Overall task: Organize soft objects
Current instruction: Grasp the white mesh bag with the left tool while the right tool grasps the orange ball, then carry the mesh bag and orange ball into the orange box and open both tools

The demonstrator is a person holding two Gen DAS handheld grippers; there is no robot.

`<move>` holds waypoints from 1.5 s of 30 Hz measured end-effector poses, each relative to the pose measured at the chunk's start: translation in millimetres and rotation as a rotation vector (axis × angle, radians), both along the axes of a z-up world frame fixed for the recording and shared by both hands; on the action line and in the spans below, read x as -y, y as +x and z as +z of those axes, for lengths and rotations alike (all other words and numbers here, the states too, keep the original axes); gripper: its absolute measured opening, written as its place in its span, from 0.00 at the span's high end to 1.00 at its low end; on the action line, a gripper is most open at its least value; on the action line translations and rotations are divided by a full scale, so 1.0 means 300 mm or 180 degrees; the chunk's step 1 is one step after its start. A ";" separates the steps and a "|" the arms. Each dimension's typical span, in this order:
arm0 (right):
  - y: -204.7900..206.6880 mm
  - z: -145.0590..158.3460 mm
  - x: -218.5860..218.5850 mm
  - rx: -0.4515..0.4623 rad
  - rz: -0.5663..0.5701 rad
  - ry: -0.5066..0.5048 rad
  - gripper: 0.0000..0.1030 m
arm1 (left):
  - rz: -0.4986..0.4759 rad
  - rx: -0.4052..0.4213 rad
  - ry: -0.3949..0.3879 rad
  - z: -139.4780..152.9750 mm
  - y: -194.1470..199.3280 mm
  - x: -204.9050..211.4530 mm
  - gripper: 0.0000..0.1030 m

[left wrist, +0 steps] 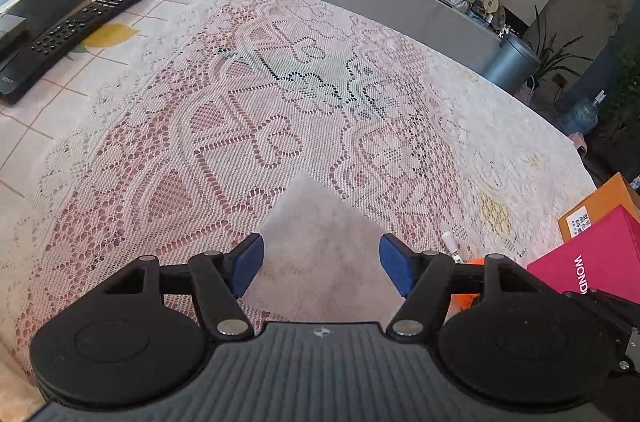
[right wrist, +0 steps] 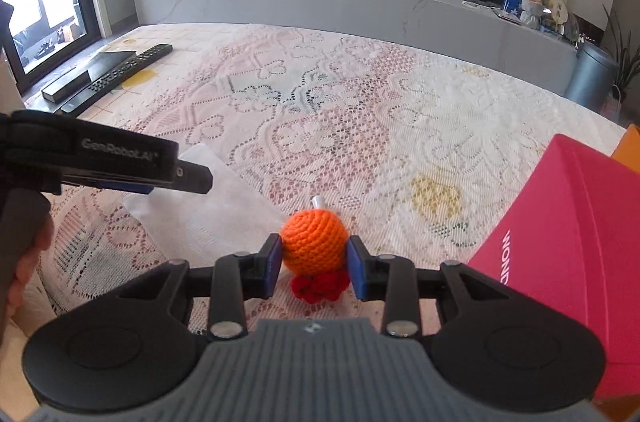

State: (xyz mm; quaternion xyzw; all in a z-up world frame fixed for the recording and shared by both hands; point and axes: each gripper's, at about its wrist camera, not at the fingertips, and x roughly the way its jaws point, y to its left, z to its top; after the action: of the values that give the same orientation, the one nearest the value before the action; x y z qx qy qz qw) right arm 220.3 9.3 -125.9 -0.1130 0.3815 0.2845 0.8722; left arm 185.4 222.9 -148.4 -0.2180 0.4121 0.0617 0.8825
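Left gripper (left wrist: 321, 264) spread wide, nothing pinched – white cloth (left wrist: 320, 242) flat on the lace tablecloth (left wrist: 280, 102) right under its blue pads. Right gripper (right wrist: 313, 262) pinching an orange crochet ball (right wrist: 314, 242) with a red frill – pink box (right wrist: 580, 262) just to its right, remote (right wrist: 120, 74) far ahead on the left.

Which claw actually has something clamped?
The right claw: its pads press the orange crochet ball. The left claw is open over the white cloth, gripping nothing.
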 end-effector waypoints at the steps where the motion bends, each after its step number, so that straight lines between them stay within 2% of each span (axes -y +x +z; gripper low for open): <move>1: 0.001 0.001 0.003 0.0003 0.0008 0.0002 0.66 | 0.0013 0.0012 0.0063 0.002 -0.001 0.004 0.24; 3: 0.001 0.001 0.003 0.0007 0.0017 0.0003 0.66 | 0.0082 0.0117 0.0294 0.023 -0.010 0.012 0.25; 5: 0.000 0.000 0.006 0.0010 0.0021 0.0005 0.66 | 0.0100 0.0252 0.0368 0.042 -0.018 0.009 0.23; 9: -0.007 -0.003 0.007 0.0038 0.0037 -0.0009 0.66 | 0.0113 -0.0038 0.0340 -0.004 0.014 -0.005 0.23; 11: -0.007 -0.005 0.008 0.0044 0.0039 -0.0009 0.66 | 0.0064 -0.0058 0.0327 -0.005 0.013 -0.003 0.24; 16: -0.006 -0.007 0.011 0.0046 0.0040 0.0015 0.66 | -0.0210 -0.0033 0.0012 0.000 -0.001 0.018 0.31; 20: -0.009 -0.007 0.013 0.0059 0.0062 0.0022 0.66 | -0.0337 -0.0013 -0.0450 -0.011 -0.006 0.031 0.33; 23: -0.013 -0.009 0.009 0.0092 0.0083 -0.0007 0.66 | -0.0374 0.0007 -0.0468 -0.009 -0.003 0.051 0.35; 26: -0.017 -0.010 0.008 0.0119 0.0094 -0.0021 0.66 | -0.0446 -0.0005 -0.0494 -0.013 0.002 0.083 0.50; 28: -0.019 -0.011 0.007 0.0133 0.0100 -0.0028 0.66 | -0.0467 -0.0038 -0.0384 -0.015 0.003 0.110 0.74; 29: -0.022 -0.012 0.007 0.0141 0.0104 -0.0032 0.66 | -0.0474 -0.0039 -0.0332 -0.016 0.004 0.122 0.77; 31: -0.023 -0.013 0.006 0.0156 0.0111 -0.0039 0.66 | -0.0498 -0.0032 -0.0279 -0.017 0.004 0.138 0.92; 38: -0.029 0.001 0.014 0.0198 0.0087 -0.0026 0.67 | -0.0426 0.0152 -0.0092 0.019 -0.030 0.164 0.96; 45: -0.069 0.085 0.055 0.0274 0.0052 0.0095 0.67 | -0.0353 0.0342 0.0097 0.100 -0.104 0.193 0.97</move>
State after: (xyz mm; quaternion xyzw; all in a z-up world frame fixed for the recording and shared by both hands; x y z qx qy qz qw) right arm 199.5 -7.3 -100.5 -0.1153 0.3384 0.2922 0.8870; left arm 154.1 165.1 -118.3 -0.1844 0.3747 0.0072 0.9086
